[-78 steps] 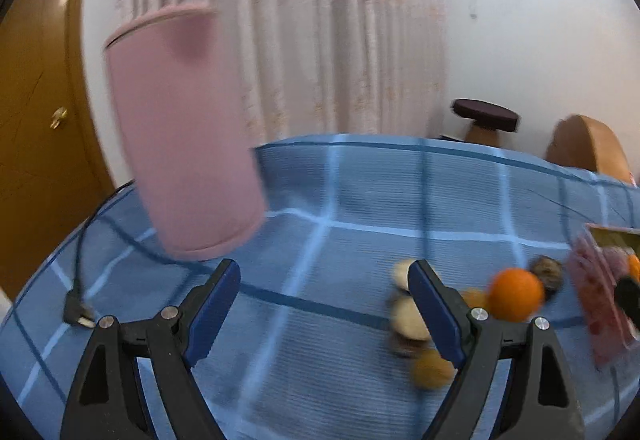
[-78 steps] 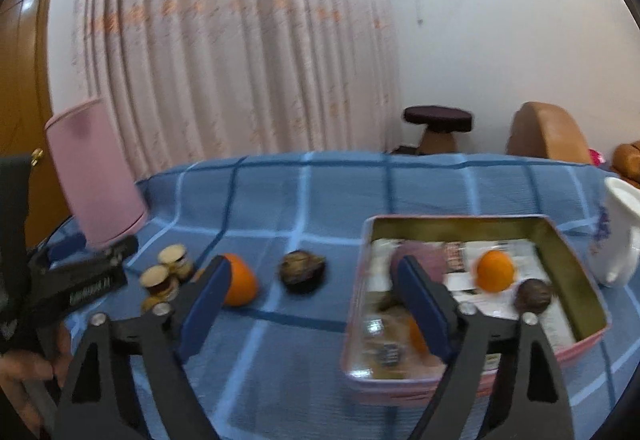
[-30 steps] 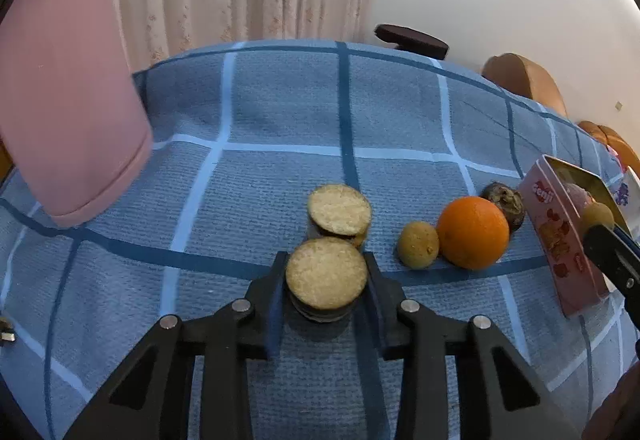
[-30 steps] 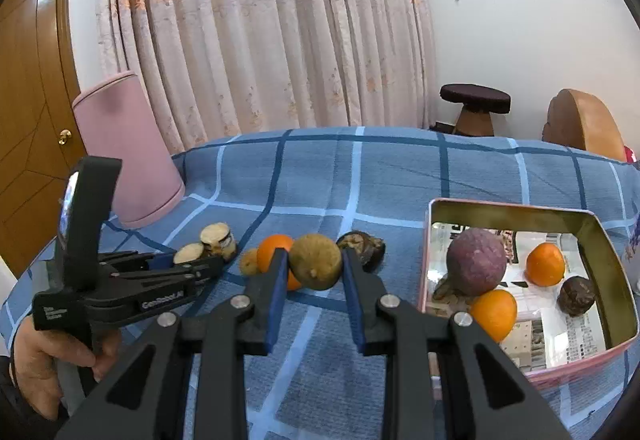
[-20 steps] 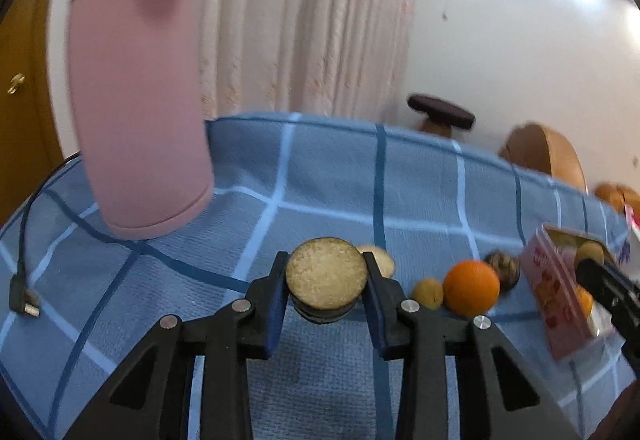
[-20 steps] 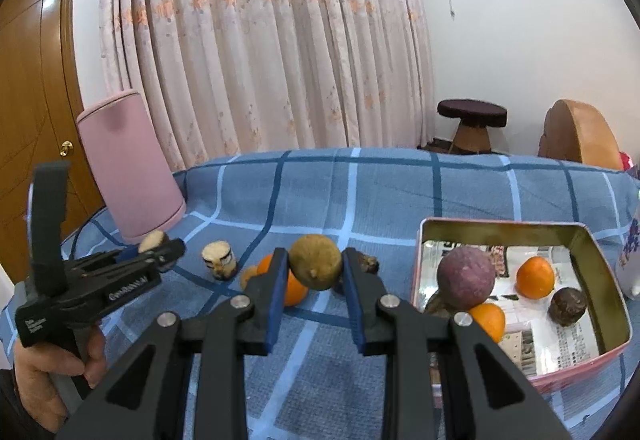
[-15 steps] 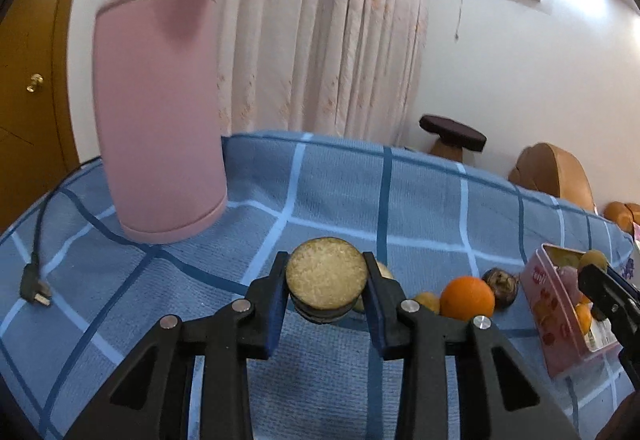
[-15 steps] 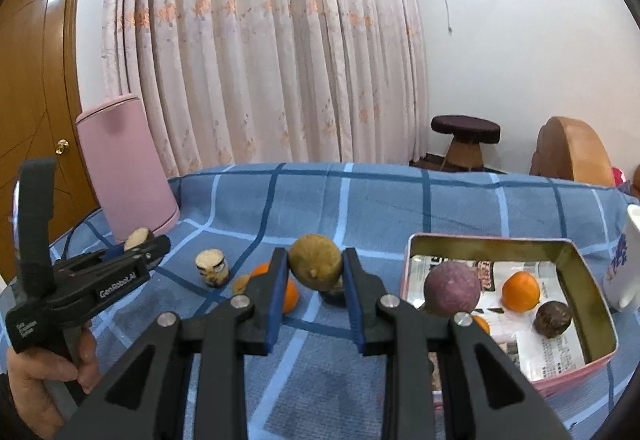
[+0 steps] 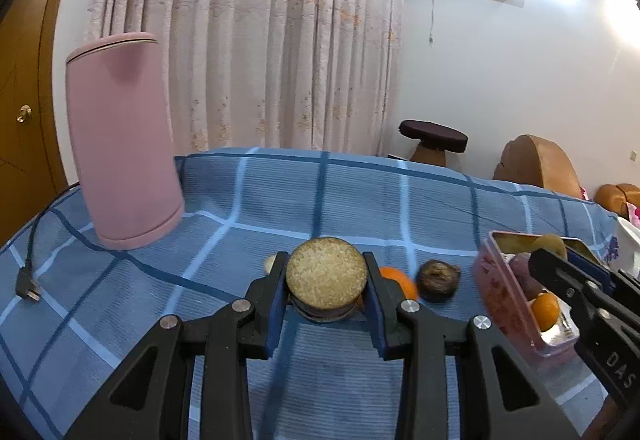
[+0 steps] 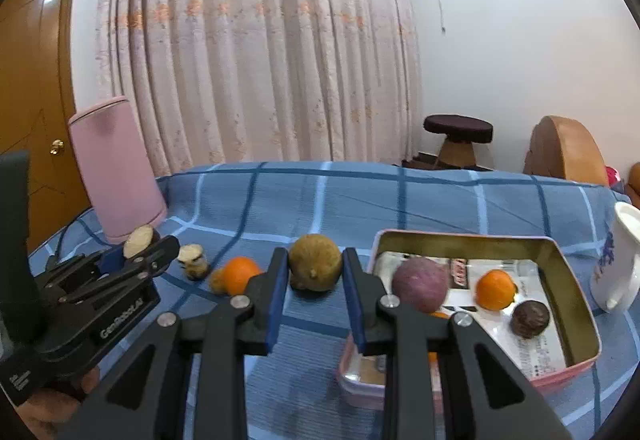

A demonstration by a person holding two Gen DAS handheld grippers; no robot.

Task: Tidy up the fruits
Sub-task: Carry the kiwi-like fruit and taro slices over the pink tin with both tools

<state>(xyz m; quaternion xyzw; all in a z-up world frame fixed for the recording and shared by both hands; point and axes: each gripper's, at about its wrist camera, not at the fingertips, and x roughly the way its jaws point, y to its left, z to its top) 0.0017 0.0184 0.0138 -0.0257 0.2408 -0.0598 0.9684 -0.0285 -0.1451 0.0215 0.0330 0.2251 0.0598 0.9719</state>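
Observation:
My left gripper is shut on a round tan-topped fruit piece and holds it above the blue checked cloth. My right gripper is shut on a brownish-green round fruit, lifted just left of the pink tin. The tin holds a purple fruit, an orange and a dark fruit. On the cloth lie an orange, a small tan fruit, another tan-topped piece and a dark wrinkled fruit.
A tall pink container stands at the back left of the table, with a black cable and plug beside it. A white mug stands right of the tin. A stool and a wooden chair are behind the table.
Both grippers closed on their fruits earlier and have lifted them. The right gripper has carried its fruit rightward toward the tin; the left one rose with the tan-topped piece.

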